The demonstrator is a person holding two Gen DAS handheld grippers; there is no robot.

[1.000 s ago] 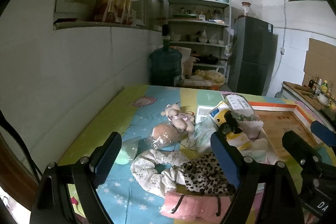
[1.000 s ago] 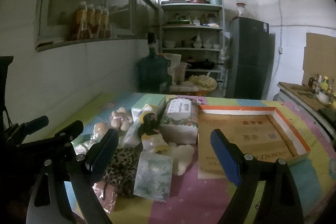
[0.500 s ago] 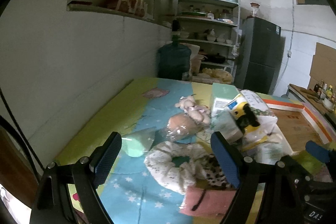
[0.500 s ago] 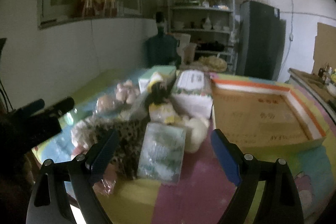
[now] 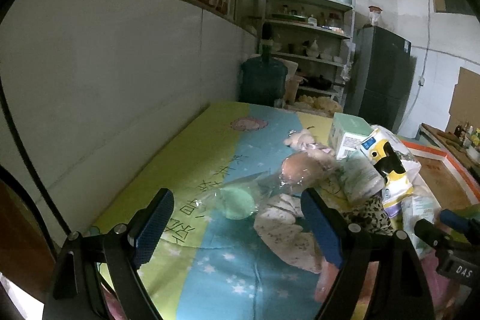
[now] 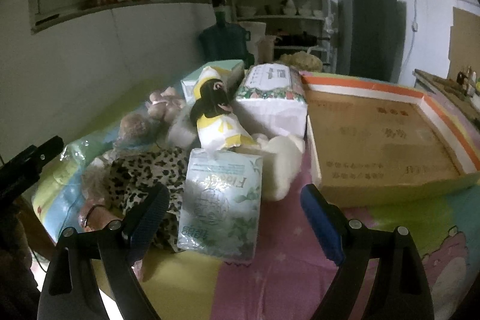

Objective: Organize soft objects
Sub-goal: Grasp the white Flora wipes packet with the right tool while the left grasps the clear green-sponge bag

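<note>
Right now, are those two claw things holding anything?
Left gripper: open, holding nothing.
Right gripper: open, holding nothing.

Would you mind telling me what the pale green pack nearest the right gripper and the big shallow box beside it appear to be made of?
The pale green pack looks like soft tissues in thin glossy plastic film: it crinkles and catches highlights. The shallow box looks like matte brown cardboard, with printed characters on its floor and an orange-and-white rim; the view is slightly blurred.

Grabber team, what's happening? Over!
Both grippers, left and right, open, empty. Tissue pack ahead of right. Cardboard tray bare. Nothing blocking.
</note>
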